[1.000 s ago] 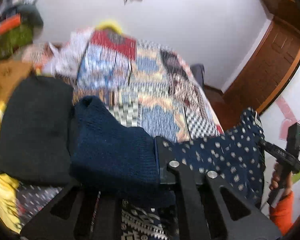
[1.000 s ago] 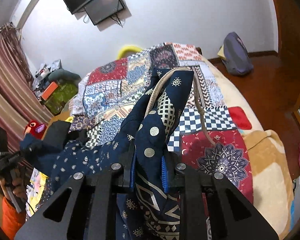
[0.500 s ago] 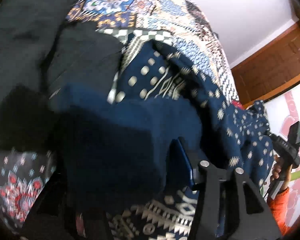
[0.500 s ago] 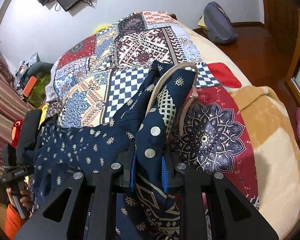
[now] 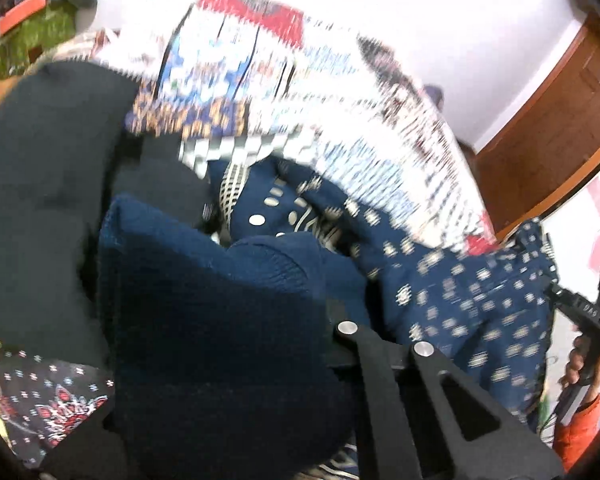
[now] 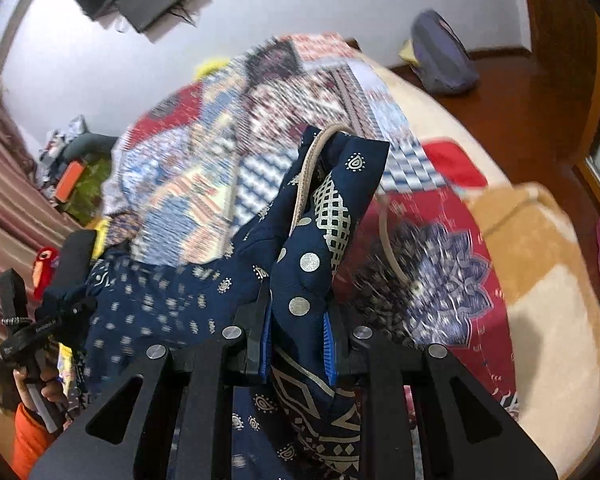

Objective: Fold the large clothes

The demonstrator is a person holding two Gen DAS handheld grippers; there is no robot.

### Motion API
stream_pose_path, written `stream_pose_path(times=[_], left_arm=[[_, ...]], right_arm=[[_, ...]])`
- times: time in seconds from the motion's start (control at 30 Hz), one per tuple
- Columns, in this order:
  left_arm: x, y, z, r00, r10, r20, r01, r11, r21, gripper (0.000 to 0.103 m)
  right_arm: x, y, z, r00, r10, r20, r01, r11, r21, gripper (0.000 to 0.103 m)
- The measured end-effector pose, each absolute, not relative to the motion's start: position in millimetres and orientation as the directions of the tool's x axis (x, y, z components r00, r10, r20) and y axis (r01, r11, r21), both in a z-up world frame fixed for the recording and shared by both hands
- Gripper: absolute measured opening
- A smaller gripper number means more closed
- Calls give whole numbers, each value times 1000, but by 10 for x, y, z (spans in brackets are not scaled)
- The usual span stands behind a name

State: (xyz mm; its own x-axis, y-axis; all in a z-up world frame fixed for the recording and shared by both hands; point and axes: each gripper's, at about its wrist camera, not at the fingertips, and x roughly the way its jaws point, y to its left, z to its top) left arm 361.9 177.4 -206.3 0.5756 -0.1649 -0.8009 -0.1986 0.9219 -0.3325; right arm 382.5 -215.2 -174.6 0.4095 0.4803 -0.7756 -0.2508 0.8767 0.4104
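Navy printed cloth (image 6: 312, 264) sits bunched between the pads of my right gripper (image 6: 296, 344), jaws clamped on a thick fold of it, the beige neck trim (image 6: 306, 176) rising just beyond. My left gripper (image 5: 340, 344) has just sprung apart and come together again; its fingers are mostly buried under a dark blue knit (image 5: 204, 320), and I cannot make out cloth between the pads, though the jaws read as closed. The printed garment hangs slack between the two grippers, above the near end of the patchwork bedspread (image 6: 220, 152), its spotted body drooping toward the left hand (image 6: 40, 388). Black folded clothes (image 5: 40, 180) lie just beside the knit on the left. To do this step well, I judge the left pinch needs confirming first: a corner, one layer only, not the knit. Then draw both corners apart until the edge is taut, lower onto open bedspread, well apart from the stacked pieces. Risk: the thick right-hand bunch hides a twist.
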Motion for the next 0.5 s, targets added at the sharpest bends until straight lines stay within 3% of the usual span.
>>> stream_pose_path(times=[0.27,0.5], left_arm=[[3650,1714,-1071,717,-67,-694,-146,959,-244,6],[4082,1869,-1135,696,-20,-718,-177,964,-199,6]], right_arm=[[3853,-1888,-1018,538,502,-677,-367,862,348,18],[4353,-1630,-1166,553,469,-689,-349,881,320,18]])
